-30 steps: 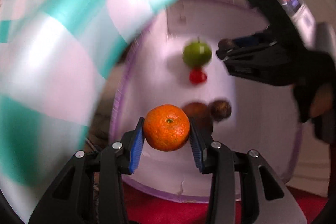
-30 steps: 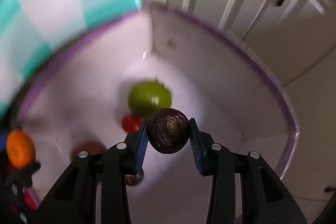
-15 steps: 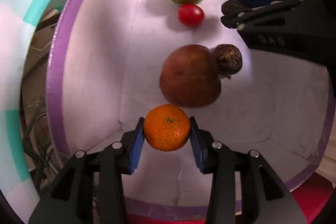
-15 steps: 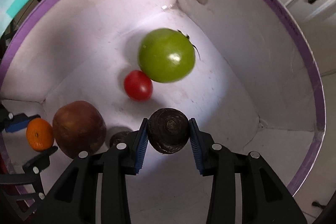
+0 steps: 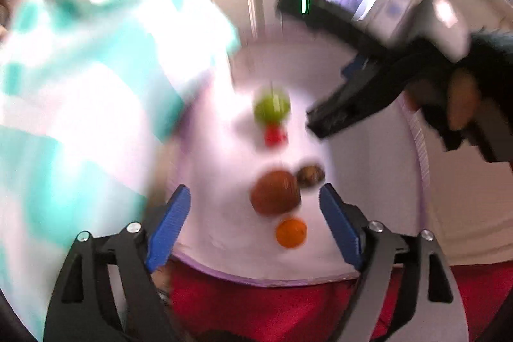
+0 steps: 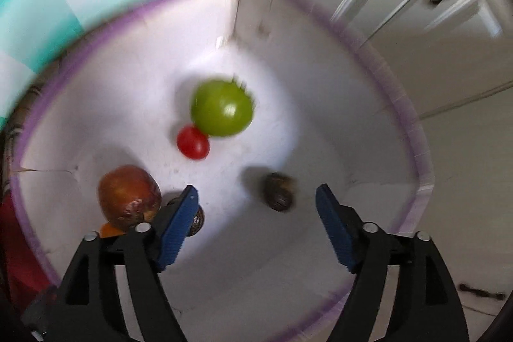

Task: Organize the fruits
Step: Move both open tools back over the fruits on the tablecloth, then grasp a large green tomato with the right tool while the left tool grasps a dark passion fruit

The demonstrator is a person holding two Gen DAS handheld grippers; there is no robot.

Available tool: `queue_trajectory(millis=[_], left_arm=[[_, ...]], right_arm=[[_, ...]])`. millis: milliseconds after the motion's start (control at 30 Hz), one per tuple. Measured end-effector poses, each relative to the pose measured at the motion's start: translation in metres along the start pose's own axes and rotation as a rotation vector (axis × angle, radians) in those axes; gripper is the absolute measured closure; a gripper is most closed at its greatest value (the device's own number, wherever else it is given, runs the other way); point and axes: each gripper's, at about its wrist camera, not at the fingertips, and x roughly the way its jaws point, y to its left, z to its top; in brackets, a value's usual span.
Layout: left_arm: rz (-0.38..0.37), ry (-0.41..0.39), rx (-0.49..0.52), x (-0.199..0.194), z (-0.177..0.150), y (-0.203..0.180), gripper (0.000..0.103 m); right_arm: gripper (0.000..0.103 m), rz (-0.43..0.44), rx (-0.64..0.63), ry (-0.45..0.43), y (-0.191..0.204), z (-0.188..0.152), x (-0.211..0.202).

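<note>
I've dropped both fruits: round orange mandarin (image 5: 291,232) and dark brown wrinkled fruit (image 6: 278,192), blurred, lie in the purple-rimmed white box (image 6: 413,130); left gripper (image 5: 255,228) and right gripper (image 6: 256,228) gape empty.

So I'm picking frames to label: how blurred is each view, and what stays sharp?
Left wrist view: heavy motion smear over the box, orange and green fruit; only the left hand-held gripper is crisp. Right wrist view: milder blur, green fruit soft-edged, right hand-held gripper sharp.
</note>
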Motion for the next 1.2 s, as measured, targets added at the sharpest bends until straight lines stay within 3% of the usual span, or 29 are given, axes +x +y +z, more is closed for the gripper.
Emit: queue_trajectory(millis=[100,200,300,367,433,600,633,733,867,967,1033,1100,1200], left_arm=[[0.125,-0.231,-0.029,-0.064,0.001,0.018,0.007],[0.267,-0.363,-0.087,-0.113,-0.002,0.039,0.004],[0.388,-0.416,-0.213,-0.154,-0.014,0.090,0.002],[0.478,-0.415,-0.353,-0.170,-0.030,0.143,0.002],[0.567,-0.394,-0.500,-0.184,-0.052,0.196,0.002],[0.771,-0.320,-0.827,-0.194,-0.106,0.324,0.002],[0.788,-0.318,-0.889,-0.204,-0.121,0.344,0.002],[0.814,-0.333,-1.064,-0.222,-0.157,0.399,0.002],[0.875,-0.343,-1.175,-0.229,-0.187,0.451,0.002],[0.882,-0.367,-1.241,-0.233,-0.207,0.481,0.002],[0.842,-0.379,-1.274,-0.230,-0.224,0.492,0.002],[0.813,-0.338,-1.354,-0.227,-0.245,0.500,0.002],[0.771,-0.433,-1.436,-0.231,-0.260,0.503,0.002]], right_arm=[[0.026,-0.108,-0.020,-0.119,-0.005,0.007,-0.056],[0.021,-0.124,-0.001,-0.352,-0.001,0.012,-0.128],[0.015,-0.018,0.032,-0.612,0.017,0.019,-0.193],[0.015,0.101,0.017,-0.768,0.040,0.016,-0.229],[0.015,0.204,-0.011,-0.827,0.073,0.025,-0.243],[0.015,0.401,-0.121,-0.758,0.174,0.061,-0.238],[0.015,0.414,-0.130,-0.747,0.193,0.058,-0.234],[0.015,0.505,-0.171,-0.678,0.256,0.101,-0.217],[0.015,0.560,-0.170,-0.592,0.323,0.148,-0.189],[0.015,0.597,-0.176,-0.559,0.370,0.176,-0.183],[0.015,0.610,-0.190,-0.550,0.401,0.192,-0.181],[0.015,0.622,-0.188,-0.549,0.425,0.206,-0.178],[0.015,0.642,-0.159,-0.527,0.453,0.231,-0.174]])
